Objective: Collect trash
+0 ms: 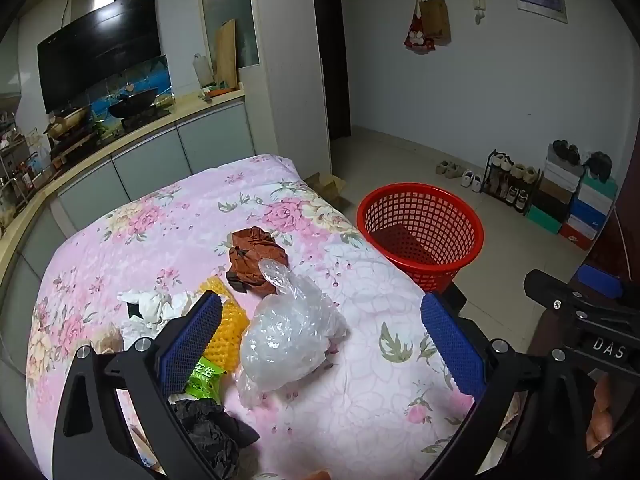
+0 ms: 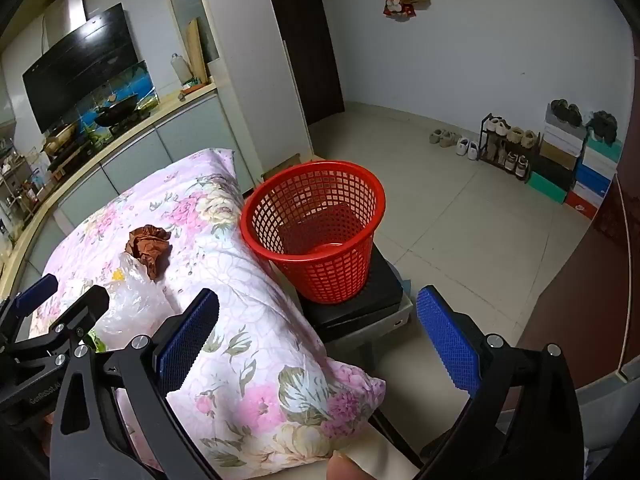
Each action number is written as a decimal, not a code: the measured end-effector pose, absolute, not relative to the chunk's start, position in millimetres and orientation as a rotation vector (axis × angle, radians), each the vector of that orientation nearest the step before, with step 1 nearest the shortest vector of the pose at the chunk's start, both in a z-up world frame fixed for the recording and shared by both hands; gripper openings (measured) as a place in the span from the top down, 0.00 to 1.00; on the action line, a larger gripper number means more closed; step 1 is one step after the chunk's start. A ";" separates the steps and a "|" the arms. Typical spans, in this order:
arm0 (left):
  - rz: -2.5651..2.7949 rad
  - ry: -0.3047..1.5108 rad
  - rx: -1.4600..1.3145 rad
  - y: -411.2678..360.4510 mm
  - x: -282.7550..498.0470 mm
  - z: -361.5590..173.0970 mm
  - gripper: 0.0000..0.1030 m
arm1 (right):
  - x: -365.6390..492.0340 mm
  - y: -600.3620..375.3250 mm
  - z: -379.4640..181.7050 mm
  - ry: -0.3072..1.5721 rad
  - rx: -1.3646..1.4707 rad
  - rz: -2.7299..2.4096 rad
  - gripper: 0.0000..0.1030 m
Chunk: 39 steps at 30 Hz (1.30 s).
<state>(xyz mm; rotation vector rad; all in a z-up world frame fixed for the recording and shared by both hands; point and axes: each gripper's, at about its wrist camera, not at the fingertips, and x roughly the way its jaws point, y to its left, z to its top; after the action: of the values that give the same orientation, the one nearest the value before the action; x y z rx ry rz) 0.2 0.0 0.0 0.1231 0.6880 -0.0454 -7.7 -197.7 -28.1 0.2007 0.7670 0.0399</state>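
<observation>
I see a surface covered with a pink floral cloth (image 1: 168, 232). Lying on it: a crumpled brown paper (image 1: 256, 258) near the middle, a clear crumpled plastic bag (image 1: 292, 332) just in front of it and touching it, a yellow foam net (image 1: 230, 320) beside the bag, white crumpled tissue (image 1: 154, 306) left of the net, a green snack wrapper (image 1: 204, 380), and a black crumpled piece (image 1: 216, 436) at the near edge. Beside the surface, a red mesh basket (image 2: 316, 232) stands on a black stool (image 2: 360, 304) on the tiled floor (image 2: 460, 232).
</observation>
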 end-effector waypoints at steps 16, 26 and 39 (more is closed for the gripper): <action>-0.041 0.649 0.123 3.6 -10.2 6.8 0.06 | -11.7 -194.3 -24.3 0.768 0.203 0.041 0.07; -0.040 0.657 0.126 4.6 -12.6 6.1 0.06 | -12.8 -192.6 -24.4 0.770 0.202 0.042 0.07; -0.032 0.657 0.108 11.7 -16.4 3.4 0.06 | -14.9 -184.4 -28.0 0.783 0.197 0.054 0.07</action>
<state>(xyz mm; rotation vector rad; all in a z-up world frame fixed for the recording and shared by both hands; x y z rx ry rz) -16.4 11.7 3.4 0.1083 0.6574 -0.0321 -14.9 -184.4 -28.0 0.1975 0.7832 0.0545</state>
